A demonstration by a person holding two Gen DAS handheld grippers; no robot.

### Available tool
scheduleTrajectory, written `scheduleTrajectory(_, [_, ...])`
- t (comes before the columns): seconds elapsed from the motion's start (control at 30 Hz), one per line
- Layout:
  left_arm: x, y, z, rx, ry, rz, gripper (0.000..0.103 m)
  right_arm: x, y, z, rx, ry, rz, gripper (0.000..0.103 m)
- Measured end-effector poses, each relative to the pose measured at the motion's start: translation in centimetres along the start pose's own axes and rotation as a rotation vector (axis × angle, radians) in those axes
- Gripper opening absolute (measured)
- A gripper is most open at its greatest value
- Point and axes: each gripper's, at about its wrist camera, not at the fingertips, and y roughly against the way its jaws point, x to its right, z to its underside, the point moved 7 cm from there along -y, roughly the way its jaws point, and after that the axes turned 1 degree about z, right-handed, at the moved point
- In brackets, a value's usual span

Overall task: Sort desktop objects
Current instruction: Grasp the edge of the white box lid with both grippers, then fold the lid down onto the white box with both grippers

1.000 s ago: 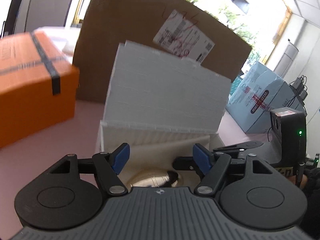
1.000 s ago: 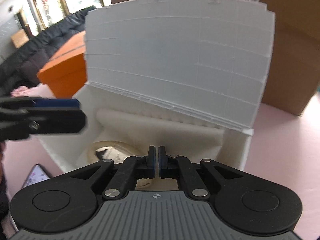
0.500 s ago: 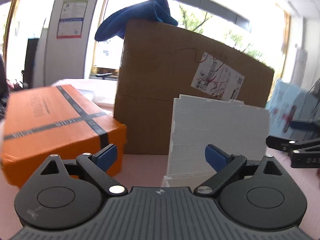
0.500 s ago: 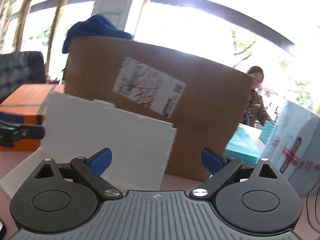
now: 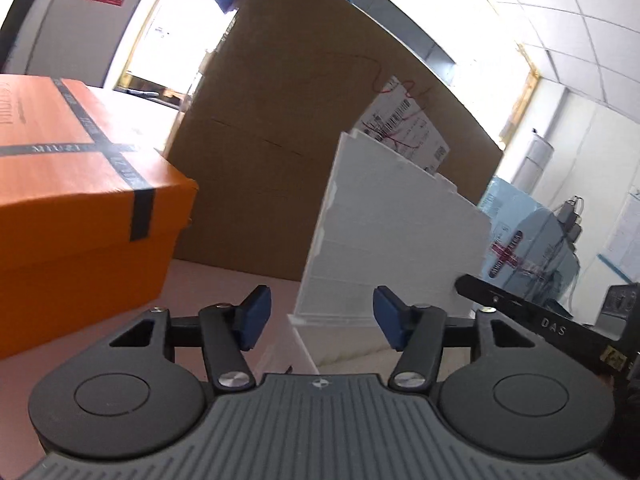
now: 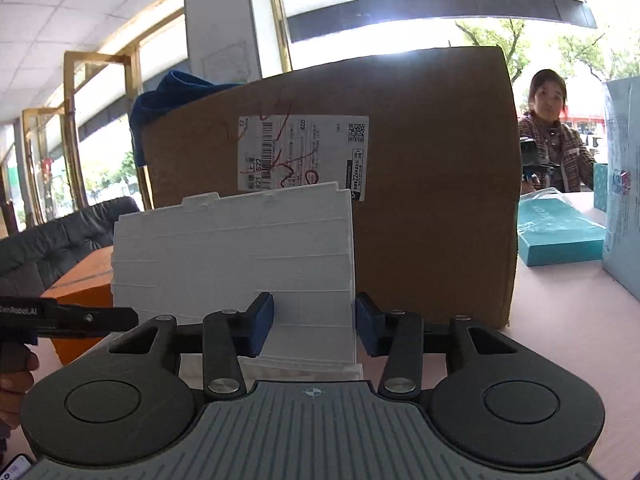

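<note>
Two grippers, both spread wide with nothing between their pads: my left gripper (image 5: 320, 322) and right gripper (image 6: 314, 326) hang level in front of the white foam box (image 6: 236, 264). Its lid stands upright at 12 o'clock in the right wrist view and at about 1 o'clock in the left. The box interior is hidden below both cameras here, so I cannot tell what it holds. An orange box (image 5: 76, 196) sits at 9 o'clock from the left gripper, and a big carton (image 6: 420, 184) stands behind the foam lid. A phone corner (image 6: 16, 466) peeks in at 7 o'clock on the right view. I judge sorting unsettled: the open lid fits either more items to load or a filled box awaiting closing. The pink table (image 6: 568, 320) near the box shows no loose items.
</note>
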Motion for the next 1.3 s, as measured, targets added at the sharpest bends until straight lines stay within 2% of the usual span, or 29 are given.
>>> scheduleTrajectory(0.1, [0.8,0.1,0.2,0.014,-0.067,-0.003,0.052,0.4,0.5,-0.1,0.011,0.011,-0.036,0.035])
scheduleTrajectory(0.23, [1.6,0.5,0.1,0.034,-0.132,-0.013,0.052,0.4,1.1,-0.2,0.035,0.106,-0.069,0.029])
scheduleTrajectory(0.37, [2.4,0.9,-0.1,0.053,-0.189,-0.021,0.054,0.4,1.5,-0.4,0.049,0.154,-0.100,0.026])
scheduleTrajectory(0.5, [2.9,1.2,0.0,0.065,-0.219,-0.028,0.055,-0.3,2.1,-0.2,0.074,0.251,-0.095,0.026])
scheduleTrajectory(0.87, [4.6,3.1,1.0,0.112,-0.293,-0.076,0.059,-1.6,4.6,0.5,0.100,0.313,-0.113,0.026])
scheduleTrajectory(1.03, [6.0,5.8,1.6,0.139,-0.290,-0.064,0.068,-1.8,6.6,1.1,0.103,0.310,-0.124,0.027])
scheduleTrajectory(1.27, [7.2,7.2,4.2,0.090,-0.295,-0.107,0.069,-2.0,9.3,2.8,0.093,0.258,-0.138,0.027])
scheduleTrajectory(1.3, [7.2,7.3,4.4,0.086,-0.290,-0.112,0.073,-2.0,9.6,3.1,0.094,0.246,-0.142,0.028])
